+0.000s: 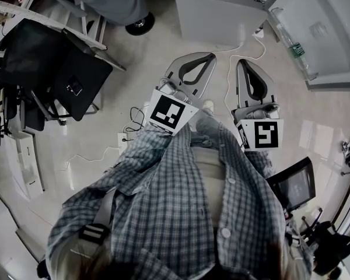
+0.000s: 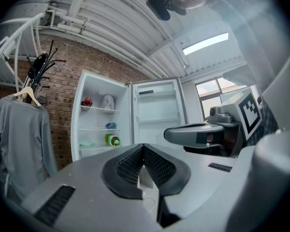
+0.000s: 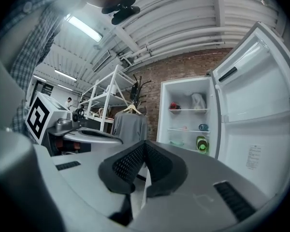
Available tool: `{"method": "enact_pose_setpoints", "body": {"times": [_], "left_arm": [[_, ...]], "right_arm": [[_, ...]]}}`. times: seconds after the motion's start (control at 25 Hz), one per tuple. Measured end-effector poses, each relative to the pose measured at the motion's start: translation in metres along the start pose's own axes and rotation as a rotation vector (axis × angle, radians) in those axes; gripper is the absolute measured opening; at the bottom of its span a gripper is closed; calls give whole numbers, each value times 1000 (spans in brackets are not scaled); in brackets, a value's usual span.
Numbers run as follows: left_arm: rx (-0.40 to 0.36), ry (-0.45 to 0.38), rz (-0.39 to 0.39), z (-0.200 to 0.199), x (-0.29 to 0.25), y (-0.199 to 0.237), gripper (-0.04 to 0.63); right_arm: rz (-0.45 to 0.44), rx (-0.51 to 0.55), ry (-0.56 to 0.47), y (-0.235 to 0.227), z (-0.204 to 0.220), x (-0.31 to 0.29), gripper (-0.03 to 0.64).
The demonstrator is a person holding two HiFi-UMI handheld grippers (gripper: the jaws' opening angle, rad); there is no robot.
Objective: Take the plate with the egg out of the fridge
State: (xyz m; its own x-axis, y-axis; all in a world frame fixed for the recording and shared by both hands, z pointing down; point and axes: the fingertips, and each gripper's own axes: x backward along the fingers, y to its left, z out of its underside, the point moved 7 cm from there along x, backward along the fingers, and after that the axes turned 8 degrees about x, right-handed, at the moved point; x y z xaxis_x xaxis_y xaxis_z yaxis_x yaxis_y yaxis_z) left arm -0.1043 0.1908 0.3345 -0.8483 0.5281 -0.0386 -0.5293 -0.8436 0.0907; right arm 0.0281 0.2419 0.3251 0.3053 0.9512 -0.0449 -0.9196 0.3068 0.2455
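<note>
The white fridge (image 2: 101,122) stands open some way ahead, its door (image 3: 253,115) swung to the right. On its lower shelf lies a pale green dish (image 2: 86,144), also in the right gripper view (image 3: 176,142); it is too small to tell whether an egg is on it. My left gripper (image 2: 143,147) is shut with nothing in it. Beside it, my right gripper (image 3: 145,143) is also shut and empty. Both point level at the fridge, side by side over the floor in the head view: left gripper (image 1: 212,55), right gripper (image 1: 244,62).
The fridge shelves also hold a red item (image 2: 86,102), a white bag (image 2: 108,102), a blue item (image 2: 111,126) and a green bottle (image 2: 112,140). A grey garment (image 2: 24,129) hangs on a rack to the left. A white cable (image 1: 248,52) lies on the floor.
</note>
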Motion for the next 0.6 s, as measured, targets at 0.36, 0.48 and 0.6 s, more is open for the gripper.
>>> {"method": "enact_pose_setpoints", "body": {"times": [0.36,0.48,0.6], "left_arm": [[4,-14,-35,-10,-44,2,6],[1,-19,-50,-12,-57,6,6],[3,-21,-68,-12,-69,11,7]], "right_arm": [[-38,12,-39,-47,0,-25,6],[-42,16,-41,-61,5,-33,6],[-49,23,-41,-74,9,-41,6]]}}
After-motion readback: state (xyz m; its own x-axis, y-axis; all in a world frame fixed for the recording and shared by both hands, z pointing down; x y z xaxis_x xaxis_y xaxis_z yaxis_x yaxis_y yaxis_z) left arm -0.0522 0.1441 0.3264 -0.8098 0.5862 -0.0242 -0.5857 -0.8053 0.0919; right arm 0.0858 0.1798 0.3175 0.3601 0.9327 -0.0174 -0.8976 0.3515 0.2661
